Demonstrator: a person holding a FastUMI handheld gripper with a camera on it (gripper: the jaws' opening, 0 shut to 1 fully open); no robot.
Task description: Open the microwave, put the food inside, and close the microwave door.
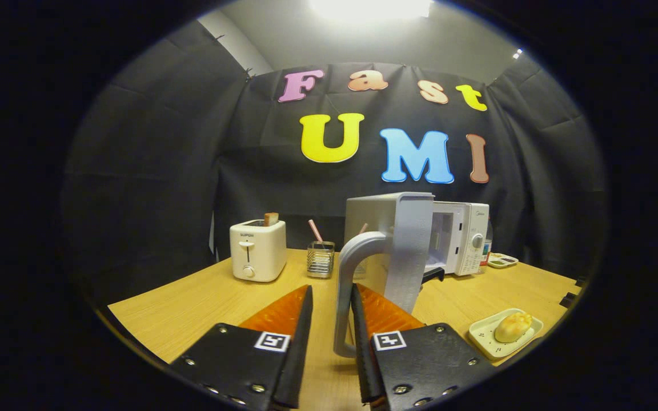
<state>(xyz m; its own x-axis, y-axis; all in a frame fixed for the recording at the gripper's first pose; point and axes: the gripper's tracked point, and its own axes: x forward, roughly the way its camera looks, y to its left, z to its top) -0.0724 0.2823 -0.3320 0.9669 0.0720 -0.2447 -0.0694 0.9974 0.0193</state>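
Observation:
A white microwave (460, 240) stands at the back of the wooden table (203, 297), and its door (414, 245) is swung wide open toward me. The door's curved grey handle (345, 285) stands upright between my fingers, close against the right one, with a gap to the left one. My gripper (331, 287) is open around the handle and does not pinch it. The food, a pale yellow bun (513, 326), lies on a small light plate (484, 338) to the right of my fingers, near the table's front edge.
A white toaster (257, 250) with a slice of toast (271, 218) sticking up stands back left. Next to it is a wire holder (320, 260) with straws. A small dish (503, 261) and a bottle (488, 240) sit right of the microwave.

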